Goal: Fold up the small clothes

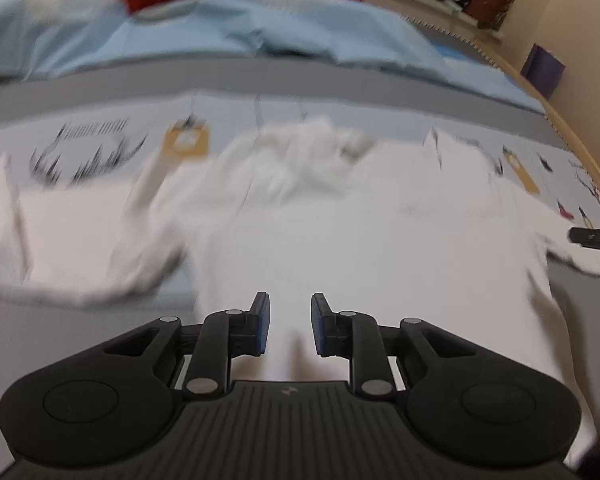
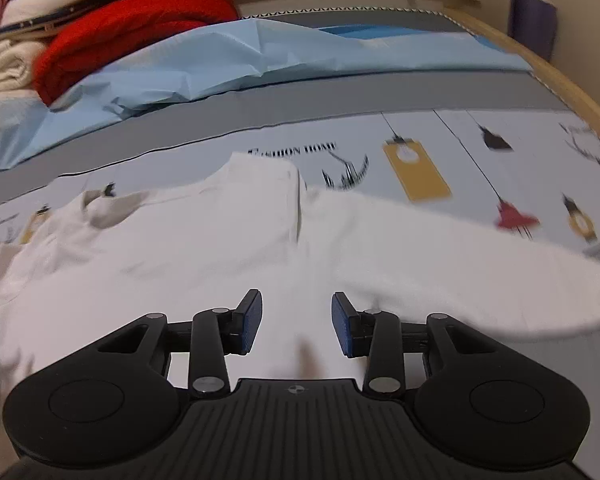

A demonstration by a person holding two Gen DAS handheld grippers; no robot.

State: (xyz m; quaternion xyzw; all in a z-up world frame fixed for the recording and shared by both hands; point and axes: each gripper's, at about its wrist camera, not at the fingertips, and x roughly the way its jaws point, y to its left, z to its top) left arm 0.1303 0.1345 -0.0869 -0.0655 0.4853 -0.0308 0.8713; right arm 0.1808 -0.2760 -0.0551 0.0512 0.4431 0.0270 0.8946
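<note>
While both grippers hover apart, white garment [image 2: 228, 248] lies flat.

The bed [image 2: 500, 92] carries a printed sheet [image 2: 480, 152] with lanterns and lettering on a pale ground, bordered by a grey band. Spread flat on that sheet, under and ahead of the fingers in both wrist views, lies a white garment [image 2: 220, 240] (its edges blurred). Beyond the fingers, past the grey band, a crumpled light blue cloth [image 2: 228, 60] lies across the bed; further beyond, toward the left, sits a red bundle [image 2: 140, 28] beside cream folded cloth [image 2: 0, 68].
</note>
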